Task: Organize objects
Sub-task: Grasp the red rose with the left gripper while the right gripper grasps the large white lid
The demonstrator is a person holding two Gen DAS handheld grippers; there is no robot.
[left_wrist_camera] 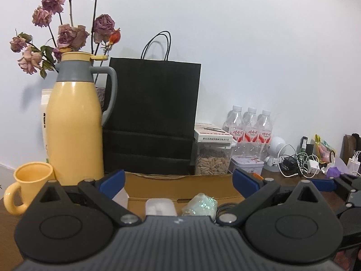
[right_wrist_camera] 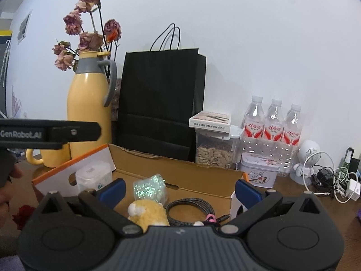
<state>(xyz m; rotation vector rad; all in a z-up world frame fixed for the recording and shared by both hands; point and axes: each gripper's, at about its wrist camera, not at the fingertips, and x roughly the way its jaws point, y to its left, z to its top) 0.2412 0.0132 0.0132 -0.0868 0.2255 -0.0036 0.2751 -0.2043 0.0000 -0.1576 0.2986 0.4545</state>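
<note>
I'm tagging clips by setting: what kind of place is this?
Probably a home or dorm side table against a wall: a yellow thermos with dried roses, bottled water, and a tangle of chargers share the wooden top.

We look low and close along both tongs toward the far wall. Both views share the cardboard box (left_wrist_camera: pixel 180 181) (right_wrist_camera: pixel 180 169), black bag (left_wrist_camera: pixel 151 117) (right_wrist_camera: pixel 160 99) and yellow jug (left_wrist_camera: pixel 74 122) (right_wrist_camera: pixel 89 110); our right view sits higher.
</note>
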